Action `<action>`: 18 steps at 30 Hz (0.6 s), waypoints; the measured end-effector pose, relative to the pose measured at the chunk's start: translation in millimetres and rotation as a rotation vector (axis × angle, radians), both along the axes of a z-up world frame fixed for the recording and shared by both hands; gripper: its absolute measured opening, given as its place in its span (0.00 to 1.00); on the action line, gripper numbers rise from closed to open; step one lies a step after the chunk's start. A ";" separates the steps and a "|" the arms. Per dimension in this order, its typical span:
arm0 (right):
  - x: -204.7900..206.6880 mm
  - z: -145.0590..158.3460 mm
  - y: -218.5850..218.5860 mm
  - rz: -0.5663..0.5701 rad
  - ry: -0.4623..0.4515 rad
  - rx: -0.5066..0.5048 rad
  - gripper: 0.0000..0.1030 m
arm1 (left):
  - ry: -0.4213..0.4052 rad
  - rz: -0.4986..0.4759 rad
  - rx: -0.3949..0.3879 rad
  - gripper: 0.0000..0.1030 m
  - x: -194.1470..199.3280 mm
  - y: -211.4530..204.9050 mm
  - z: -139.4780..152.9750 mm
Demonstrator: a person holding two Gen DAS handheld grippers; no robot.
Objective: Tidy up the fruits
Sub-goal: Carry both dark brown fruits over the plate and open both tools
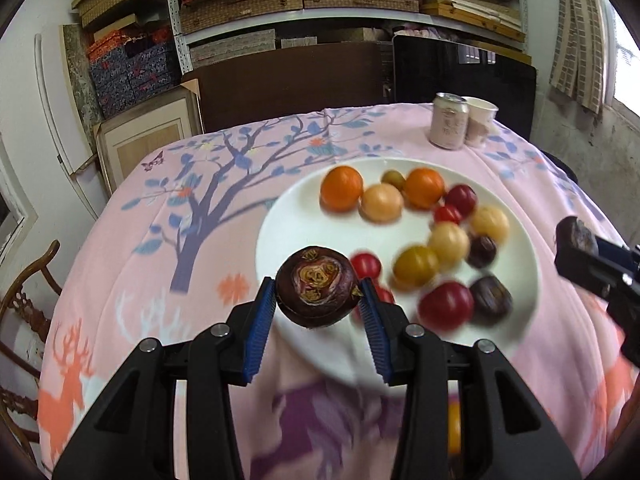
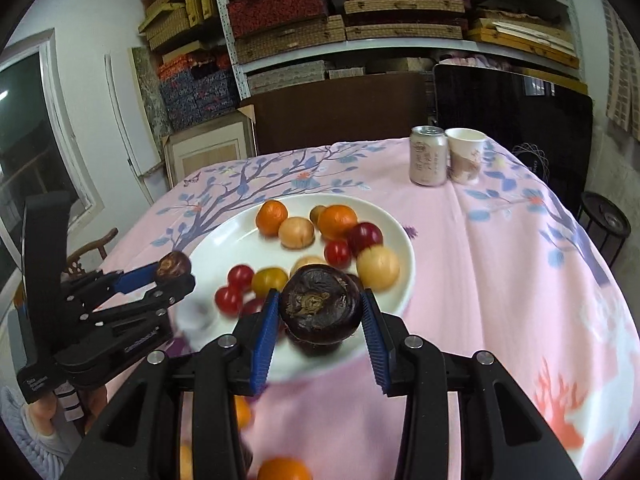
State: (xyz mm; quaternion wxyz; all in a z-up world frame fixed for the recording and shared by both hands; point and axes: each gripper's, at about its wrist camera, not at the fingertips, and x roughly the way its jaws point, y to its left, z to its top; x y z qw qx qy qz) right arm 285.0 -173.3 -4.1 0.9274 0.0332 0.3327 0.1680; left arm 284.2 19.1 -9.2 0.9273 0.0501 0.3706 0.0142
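Note:
A white plate [image 1: 304,216] [image 2: 240,240] on the pink tablecloth holds several fruits: oranges [image 1: 341,188], pale yellow ones [image 1: 382,202], red ones [image 1: 445,306] and dark brown ones [image 1: 491,299]. My left gripper [image 1: 317,286] is shut on a dark purple-brown round fruit [image 1: 316,272], lifted over the plate's near left rim. My right gripper [image 2: 320,300] is shut on a similar dark fruit [image 2: 320,308] above the plate's near edge. Each wrist view also catches the other gripper from the side: the right gripper [image 1: 576,238] and the left gripper [image 2: 174,272], both gripping dark fruit.
A drink can [image 2: 428,156] and a paper cup [image 2: 466,154] stand at the table's far right. More oranges [image 2: 284,468] lie near the front edge under the right gripper. A wooden chair [image 1: 24,300] stands left of the table. Shelves of boxes fill the back wall.

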 end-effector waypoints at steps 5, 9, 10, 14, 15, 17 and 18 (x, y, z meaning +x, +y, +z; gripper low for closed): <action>29.2 -14.1 10.7 0.022 0.026 0.029 0.50 | 0.037 0.003 -0.016 0.41 44.5 3.0 -9.1; 26.7 -15.0 6.0 0.000 0.002 0.009 0.60 | 0.025 0.004 -0.065 0.65 51.2 9.4 -12.3; 25.9 -13.3 4.9 0.001 0.000 0.014 0.60 | 0.025 0.003 -0.059 0.66 50.4 9.1 -12.8; 15.0 -11.0 3.2 0.007 -0.019 0.011 0.61 | 0.020 -0.002 -0.042 0.66 41.7 6.9 -11.2; 11.4 -10.6 3.0 0.000 -0.028 0.000 0.61 | 0.016 0.000 -0.041 0.66 38.1 7.6 -10.0; 3.6 -11.5 -1.2 -0.018 -0.041 -0.006 0.64 | 0.012 0.004 -0.046 0.66 26.3 10.9 -8.7; -0.1 -12.2 -4.7 -0.024 -0.037 0.005 0.64 | 0.012 0.008 -0.054 0.67 18.8 13.4 -9.2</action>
